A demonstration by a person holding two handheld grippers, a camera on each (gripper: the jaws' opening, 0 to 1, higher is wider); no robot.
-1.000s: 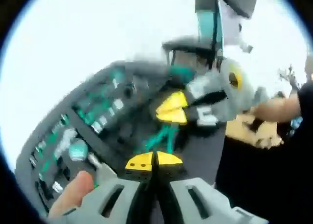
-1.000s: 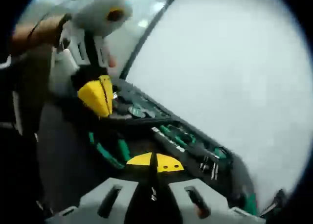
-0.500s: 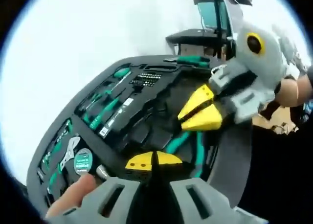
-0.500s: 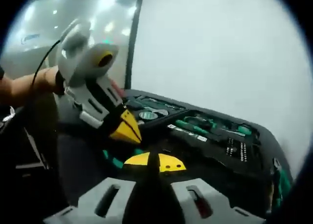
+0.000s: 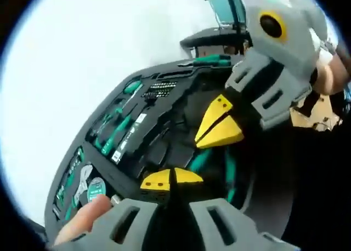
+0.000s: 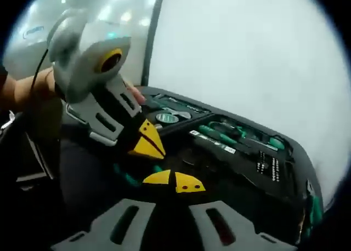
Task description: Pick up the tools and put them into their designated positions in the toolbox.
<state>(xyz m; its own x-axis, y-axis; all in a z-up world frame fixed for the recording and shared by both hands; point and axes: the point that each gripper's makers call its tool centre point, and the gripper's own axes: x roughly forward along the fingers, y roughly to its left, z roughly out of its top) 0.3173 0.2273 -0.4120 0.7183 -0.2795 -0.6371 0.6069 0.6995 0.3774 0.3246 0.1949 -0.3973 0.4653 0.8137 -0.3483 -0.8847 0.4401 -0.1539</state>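
Right gripper [image 6: 174,180] tips have parted slightly since half a second ago; left gripper [image 5: 171,179] stays shut, empty. Green-handled pliers [image 5: 200,160] lie in toolbox [image 6: 285,152] just below both, likely released.

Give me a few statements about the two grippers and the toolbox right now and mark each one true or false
1. The toolbox lies open, with green-handled tools in its slots. True.
2. The right gripper has its yellow-tipped fingers pressed fully together. False: a small gap shows between the tips in the right gripper view.
3. The left gripper has its tips together over the toolbox. True.
4. A round tape measure sits in a slot of the toolbox. True.
5. The toolbox rests on a red cloth. False: the surface around it is white.
6. A green-handled pair of pliers lies just beyond the left gripper's tips. True.
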